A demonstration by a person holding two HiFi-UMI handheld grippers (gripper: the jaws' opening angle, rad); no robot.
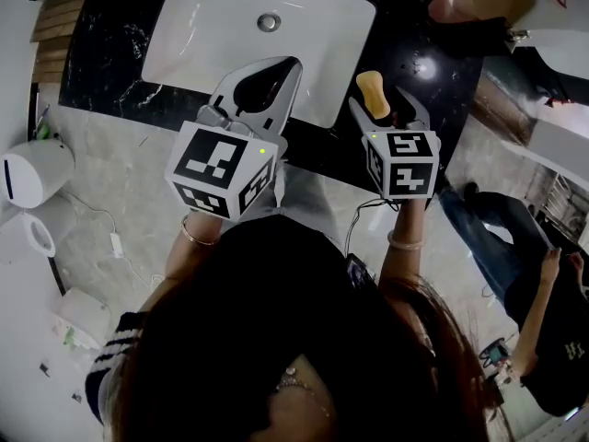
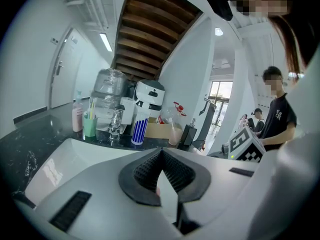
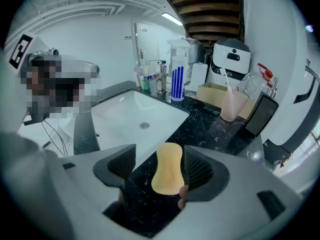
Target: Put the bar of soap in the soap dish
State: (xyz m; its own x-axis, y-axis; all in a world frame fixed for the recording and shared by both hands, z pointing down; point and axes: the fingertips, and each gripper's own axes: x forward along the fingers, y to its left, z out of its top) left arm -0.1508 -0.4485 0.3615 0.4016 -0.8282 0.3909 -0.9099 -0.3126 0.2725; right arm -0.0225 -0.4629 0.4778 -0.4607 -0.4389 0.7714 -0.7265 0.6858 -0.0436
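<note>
The right gripper (image 3: 159, 166) has its fingers wide apart. The soap (image 3: 167, 169) stands up between them. It leans on one finger (image 3: 200, 166), and there is a big gap to the other one. So nothing squeezes the soap. It is over the black table (image 3: 210, 119), just beside the white sink (image 3: 130, 111). I cannot tell if its bottom end sits on the table.

The left gripper (image 2: 162, 156) has its fingers closed at the tips. I think it holds nothing. It hangs over the near edge of the sink.

What could go wrong:

- The soap could tip over. It is tall and thin, and only one finger props it up.
- If it is not on the table yet, it could drop and bounce.
- Soap is slippery. A small bump from a finger could send it sliding into the sink.
- I see no soap dish in any view. If the soap is let go here, it may end up on the bare table and not in a dish.
- The closed left gripper is close by and could knock the soap if it swings over.
</note>
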